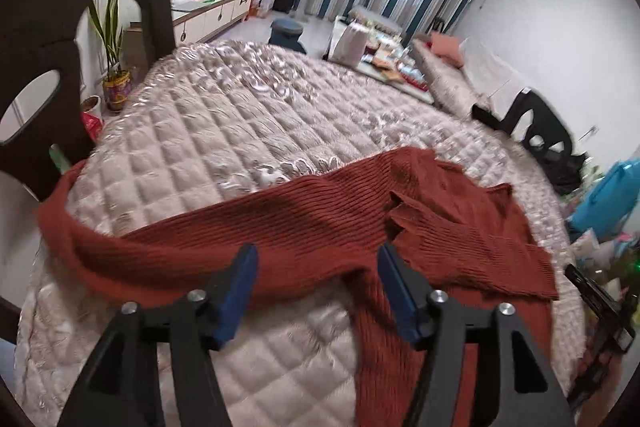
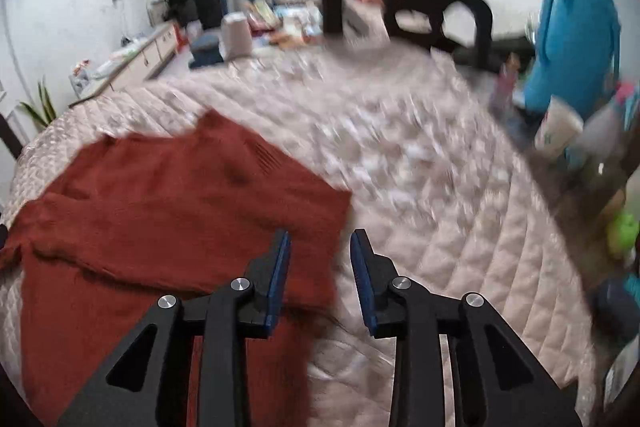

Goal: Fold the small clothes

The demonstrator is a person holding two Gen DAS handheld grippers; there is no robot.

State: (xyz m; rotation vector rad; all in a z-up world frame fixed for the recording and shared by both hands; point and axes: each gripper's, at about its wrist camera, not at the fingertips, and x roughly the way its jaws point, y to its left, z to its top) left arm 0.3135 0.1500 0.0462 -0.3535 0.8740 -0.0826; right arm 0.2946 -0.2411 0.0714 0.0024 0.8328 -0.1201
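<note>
A rust-red ribbed knit sweater (image 1: pixel 320 219) lies on the quilted beige cover (image 1: pixel 224 123). One sleeve stretches left to the table's edge, and another part is folded over at the right. My left gripper (image 1: pixel 316 255) is open just above the sweater's near edge, holding nothing. In the right wrist view the sweater (image 2: pixel 172 195) lies at the left on the quilted cover (image 2: pixel 440 187). My right gripper (image 2: pixel 320 247) is open over the sweater's right edge, holding nothing. That view is blurred.
A dark wooden chair (image 1: pixel 60 39) stands at the left edge and another chair (image 2: pixel 408 7) at the far side. A blue bag (image 2: pixel 576 43), a paper cup (image 2: pixel 558 131) and clutter sit at the right. A potted plant (image 1: pixel 114 67) stands by the wall.
</note>
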